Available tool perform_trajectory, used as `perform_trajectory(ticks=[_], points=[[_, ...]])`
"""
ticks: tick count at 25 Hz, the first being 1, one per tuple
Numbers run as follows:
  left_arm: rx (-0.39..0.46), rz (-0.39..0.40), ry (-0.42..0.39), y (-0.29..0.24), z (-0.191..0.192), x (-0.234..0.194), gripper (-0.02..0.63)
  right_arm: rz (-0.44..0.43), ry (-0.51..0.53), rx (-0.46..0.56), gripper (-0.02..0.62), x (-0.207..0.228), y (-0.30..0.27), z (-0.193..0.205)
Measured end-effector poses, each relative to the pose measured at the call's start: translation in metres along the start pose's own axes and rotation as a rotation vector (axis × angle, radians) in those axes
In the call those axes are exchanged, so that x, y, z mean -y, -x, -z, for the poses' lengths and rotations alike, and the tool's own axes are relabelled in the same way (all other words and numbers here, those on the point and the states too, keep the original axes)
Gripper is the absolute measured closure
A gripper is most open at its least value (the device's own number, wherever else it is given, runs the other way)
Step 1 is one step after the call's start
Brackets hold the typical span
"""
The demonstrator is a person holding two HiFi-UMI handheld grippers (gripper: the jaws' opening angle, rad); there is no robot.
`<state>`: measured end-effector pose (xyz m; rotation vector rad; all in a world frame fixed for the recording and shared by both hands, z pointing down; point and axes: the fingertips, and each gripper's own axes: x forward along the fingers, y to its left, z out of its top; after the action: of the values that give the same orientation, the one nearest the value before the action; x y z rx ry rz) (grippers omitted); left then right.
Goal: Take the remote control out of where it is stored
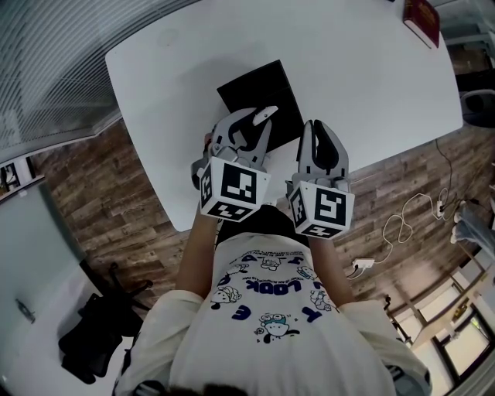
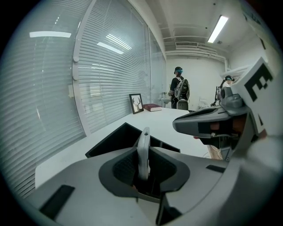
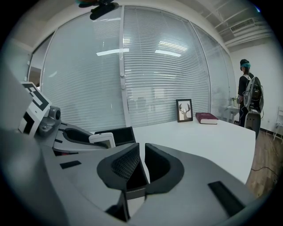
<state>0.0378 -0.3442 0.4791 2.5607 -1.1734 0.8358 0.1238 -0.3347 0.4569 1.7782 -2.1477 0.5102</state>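
Note:
A slim white remote control (image 1: 265, 114) stands edge-on between the pads of my left gripper (image 1: 259, 125), which is shut on it. In the left gripper view the remote control (image 2: 143, 148) rises out of the jaws, in front of the open black box (image 2: 116, 140). That black box (image 1: 259, 87) lies on the white table (image 1: 356, 85), just beyond both grippers. My right gripper (image 1: 315, 130) hangs beside the left one, shut with nothing in it. The right gripper view shows its jaws (image 3: 142, 161) closed together, and the remote control (image 3: 102, 139) in the left gripper at its left.
A dark red book (image 1: 421, 19) lies at the table's far right corner, next to a framed deer picture (image 3: 184, 110). Window blinds run along the far side. A person (image 2: 179, 92) stands at the back of the room. Cables lie on the wood floor (image 1: 402, 224).

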Motion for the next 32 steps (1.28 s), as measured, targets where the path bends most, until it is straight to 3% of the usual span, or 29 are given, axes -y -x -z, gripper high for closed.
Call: perform_trajectory(ticks=[18,27,32], points=[[0.165,-0.061,0.028,0.057,-0.063,-0.007,0.529,-0.04,0.013,0.085,0.538,-0.012,0.032,-0.029],[0.257,-0.129,0.091,0.1,-0.083,-0.011,0.529,-0.093,0.034,0.152,0.538,-0.032,0.05,-0.052],[0.282,-0.204,0.155,0.135,-0.077,-0.018,0.529,-0.154,0.052,0.187,0.538,-0.056,0.061,-0.064]])
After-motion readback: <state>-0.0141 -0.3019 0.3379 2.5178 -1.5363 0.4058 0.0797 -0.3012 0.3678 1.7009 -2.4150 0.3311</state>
